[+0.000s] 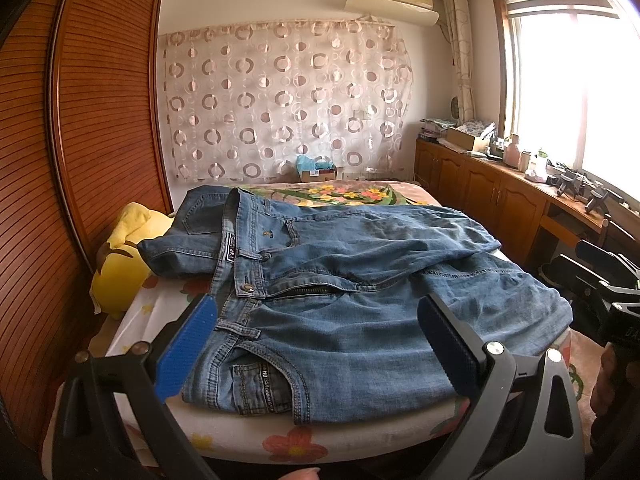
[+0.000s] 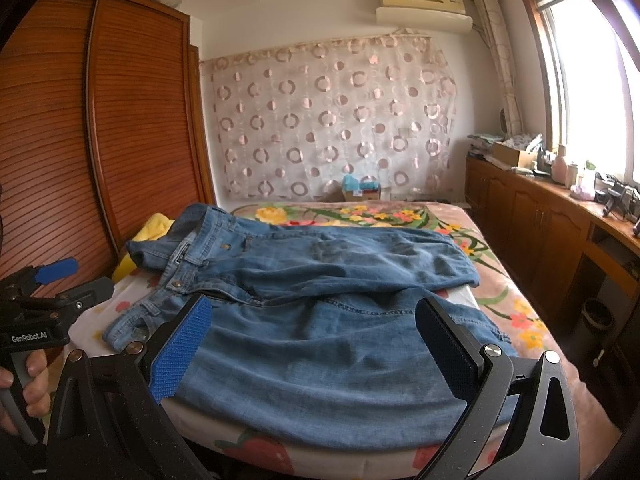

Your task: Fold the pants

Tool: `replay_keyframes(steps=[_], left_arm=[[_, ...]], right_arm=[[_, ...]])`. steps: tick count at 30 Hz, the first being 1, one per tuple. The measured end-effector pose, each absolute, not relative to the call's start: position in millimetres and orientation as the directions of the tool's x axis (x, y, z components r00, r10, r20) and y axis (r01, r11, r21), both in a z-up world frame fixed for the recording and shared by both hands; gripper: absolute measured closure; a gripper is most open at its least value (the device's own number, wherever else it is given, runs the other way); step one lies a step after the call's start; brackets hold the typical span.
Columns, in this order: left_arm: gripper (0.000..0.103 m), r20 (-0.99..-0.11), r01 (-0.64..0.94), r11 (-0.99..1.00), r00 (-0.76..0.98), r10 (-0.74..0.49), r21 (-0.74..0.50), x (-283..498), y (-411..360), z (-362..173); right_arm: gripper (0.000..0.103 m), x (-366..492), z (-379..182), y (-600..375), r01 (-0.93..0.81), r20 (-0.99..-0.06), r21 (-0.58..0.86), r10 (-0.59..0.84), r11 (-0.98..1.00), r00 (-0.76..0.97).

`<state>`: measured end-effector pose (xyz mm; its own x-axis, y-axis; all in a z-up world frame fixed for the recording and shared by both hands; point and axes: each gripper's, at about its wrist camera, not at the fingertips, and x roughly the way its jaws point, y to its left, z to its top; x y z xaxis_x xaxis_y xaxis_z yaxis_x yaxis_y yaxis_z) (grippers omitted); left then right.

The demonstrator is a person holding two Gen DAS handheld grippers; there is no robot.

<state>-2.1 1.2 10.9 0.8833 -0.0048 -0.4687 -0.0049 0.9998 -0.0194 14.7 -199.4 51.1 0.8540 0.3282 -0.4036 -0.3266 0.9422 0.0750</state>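
Blue jeans spread on a bed, two spread grippers poised at the near edge

From the left: a slatted wooden wardrobe (image 1: 100, 128) flanks the bed, with a yellow plush toy (image 1: 120, 264) beside the jeans' waistband; the jeans (image 1: 340, 280) lie across the floral bed (image 1: 280, 436), waist to the left, legs running right, the far leg overlapping the near one; the left gripper (image 1: 316, 344) hovers near the waist and front pocket with jaws wide apart, holding nothing; the right gripper (image 2: 312, 344) hangs over the near leg, likewise spread and empty; wooden cabinets (image 2: 532, 220) line the window wall at right
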Motion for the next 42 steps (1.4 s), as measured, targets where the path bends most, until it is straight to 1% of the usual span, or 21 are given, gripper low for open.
replay_keyframes(steps=[15, 24, 37, 42], left_arm=[[0.002, -0.475, -0.003, 1.000, 0.880, -0.008, -0.022, -3, -2, 14], [0.002, -0.539, 0.013, 0.999, 0.841, -0.036, -0.046, 6, 8, -10], [0.002, -0.579, 0.009, 0.998, 0.814, -0.043, -0.062, 17, 36, -42], [0.002, -0.583, -0.035, 0.997, 0.812, -0.010, -0.065, 17, 61, -49]], right_arm=[[0.000, 12, 53, -210, -0.322, -0.407, 0.070, 0.322, 0.944, 0.855], [0.000, 27, 32, -230, -0.282, -0.462, 0.063, 0.278, 0.957, 0.842], [0.000, 42, -3, -262, -0.224, -0.530, 0.024, 0.202, 0.974, 0.824], [0.000, 48, -13, -275, -0.206, -0.562, -0.009, 0.165, 0.979, 0.811]])
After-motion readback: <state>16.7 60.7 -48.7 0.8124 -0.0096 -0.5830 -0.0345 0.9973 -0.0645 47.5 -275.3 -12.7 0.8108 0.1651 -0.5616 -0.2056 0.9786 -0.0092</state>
